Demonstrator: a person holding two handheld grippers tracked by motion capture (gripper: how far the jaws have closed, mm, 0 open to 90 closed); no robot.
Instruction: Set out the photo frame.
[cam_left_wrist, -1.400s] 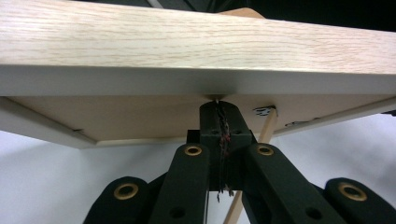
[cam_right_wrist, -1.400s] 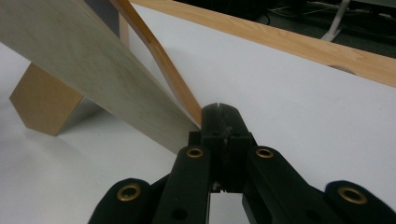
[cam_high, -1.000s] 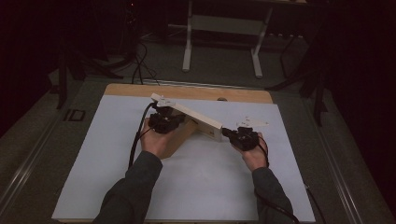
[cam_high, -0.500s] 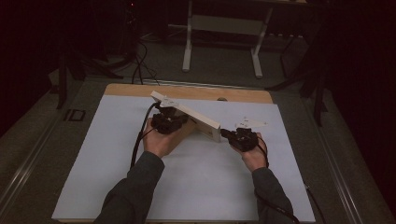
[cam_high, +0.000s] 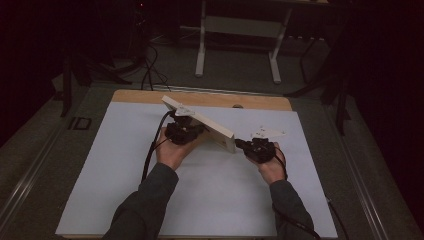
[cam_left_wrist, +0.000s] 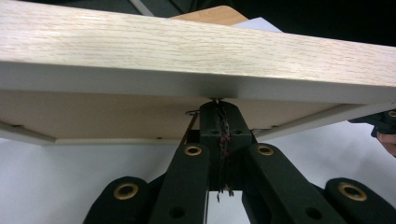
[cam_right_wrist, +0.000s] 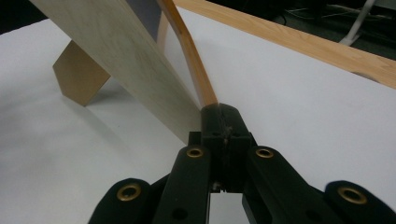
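Tilting is what has changed over the last second: the wooden board (cam_high: 200, 120) now stands steeper than it did, with its far-left end a little higher and the thick face of its near-right end turned toward me. My hands have hardly shifted under it. I read that as the board being levered up on its edge rather than carried anywhere, so the lift is under way but not finished.

The board sits in the middle of the desk (cam_high: 125, 165), slanting from far left to near right, with my two hands at its two ends.

My left hand-held gripper (cam_high: 195, 131) is tucked under the board's middle. In the left gripper view its jaws are together, tips pushed up against the board's lower front edge (cam_left_wrist: 187, 46). I cannot tell if anything thin is pinched between them.

My right hand-held gripper (cam_high: 240, 144) is at the board's near-right end. In the right gripper view its jaws are clamped on an orange-brown strip (cam_right_wrist: 189, 56), which bends up and away just beside the board's pale face. A small wooden flap (cam_right_wrist: 79, 77) pokes out from under the board's far side and touches the desk.

As for containers, the nearest thing to one is the board's underside, a shallow recess with a pale rim. What I can see of it holds nothing.
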